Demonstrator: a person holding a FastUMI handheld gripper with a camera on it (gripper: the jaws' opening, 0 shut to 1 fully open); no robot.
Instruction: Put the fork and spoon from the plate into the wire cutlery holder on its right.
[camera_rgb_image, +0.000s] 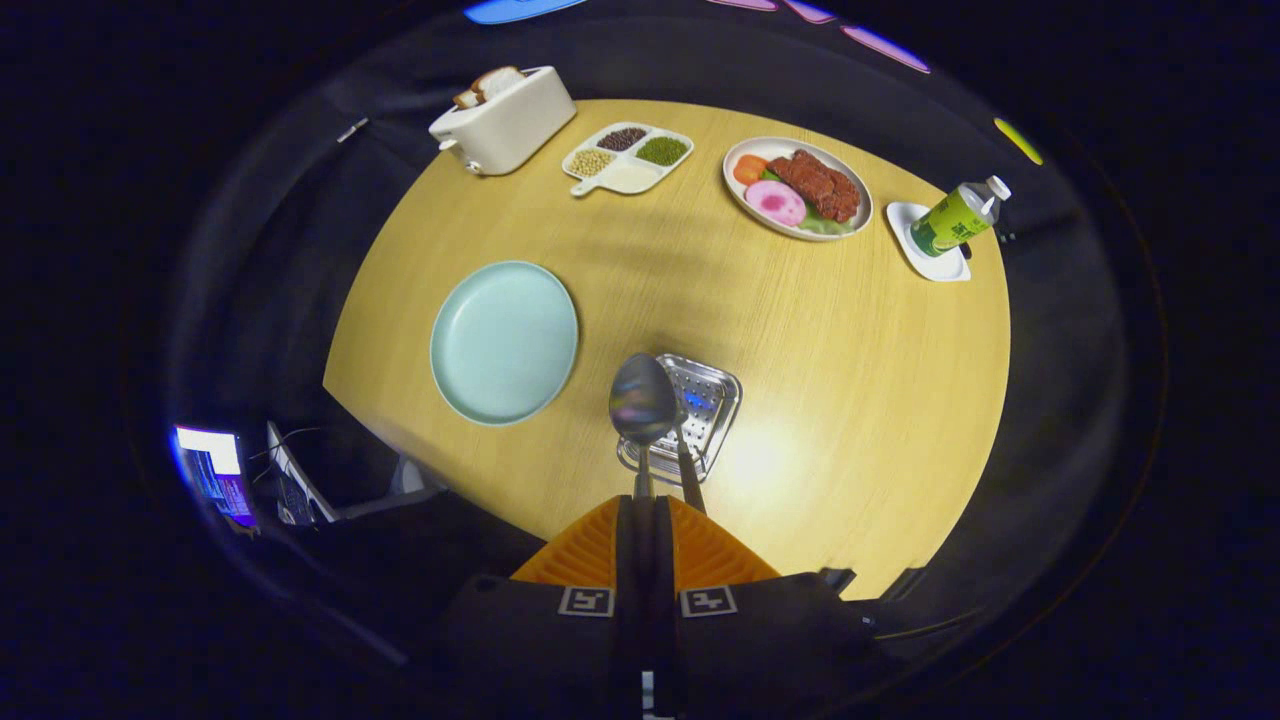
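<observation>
The desk (850, 400) is a round, light wood surface carrying all items. At its far side stands a white toaster (505, 122) with bread slices in its slots. Beside the toaster lies a divided white tray (627, 160) holding dark, green and pale grains in separate compartments. Further along the far side is an oval white dish (797, 188) with red meat, a pink round slice and an orange piece on green leaves. Next to it, a green-labelled bottle (958, 216) stands on a small white square coaster (930, 262).

The pale green plate (504, 342) lies nearer, with no cutlery on it. To its right, just ahead of the fingers, stands the wire cutlery holder (700, 410), a perforated metal basket with a handle of another utensil leaning inside; whether this is the fork cannot be determined.

The gripper (645, 520) is clenched on the spoon (642, 400): both fingers press on its handle, and the bowl of the spoon points forward, level with the holder's left rim.
</observation>
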